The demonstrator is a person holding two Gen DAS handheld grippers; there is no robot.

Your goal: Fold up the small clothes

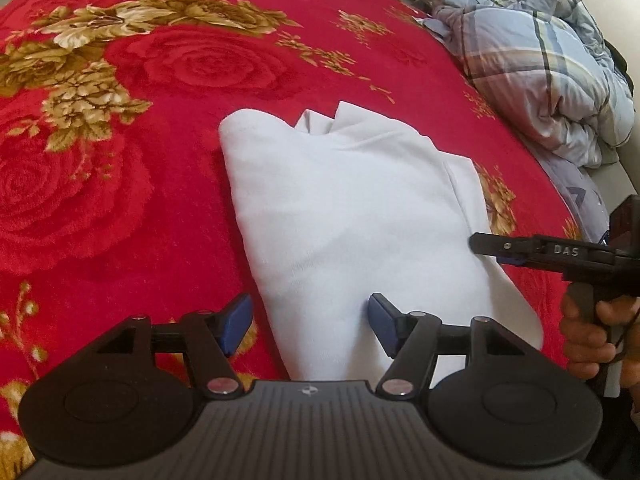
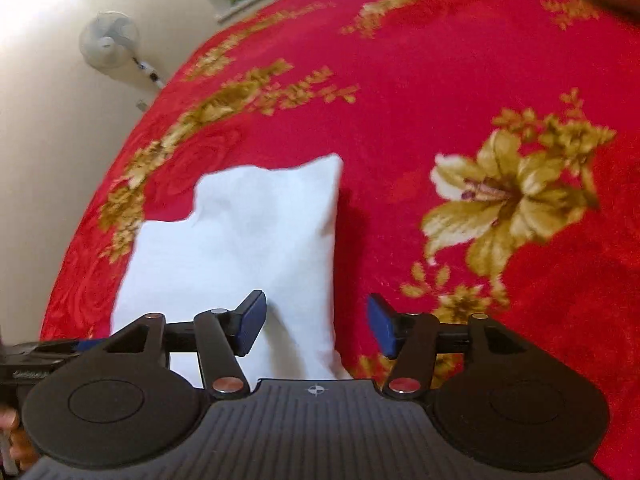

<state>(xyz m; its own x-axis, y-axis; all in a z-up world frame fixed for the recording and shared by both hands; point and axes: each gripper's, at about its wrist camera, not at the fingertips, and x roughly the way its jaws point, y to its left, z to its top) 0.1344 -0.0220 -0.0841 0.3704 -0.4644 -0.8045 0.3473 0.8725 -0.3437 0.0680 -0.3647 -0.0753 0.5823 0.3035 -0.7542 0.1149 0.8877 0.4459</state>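
A white garment (image 1: 344, 208) lies folded in layers on the red flowered blanket (image 1: 168, 208). My left gripper (image 1: 310, 326) is open, its blue pads (image 1: 236, 322) astride the garment's near end, holding nothing. My right gripper (image 2: 316, 326) is open over the garment's (image 2: 240, 248) right edge, one pad above the cloth and one above the blanket (image 2: 440, 80). In the left wrist view the right gripper (image 1: 496, 246) comes in from the right, its tip at the garment's right edge. Folded corners stick up at the garment's far end.
A crumpled plaid quilt (image 1: 536, 64) is heaped at the bed's far right edge. A white fan (image 2: 110, 40) stands by the wall beyond the bed's left edge. A hand (image 1: 592, 332) holds the right gripper's handle.
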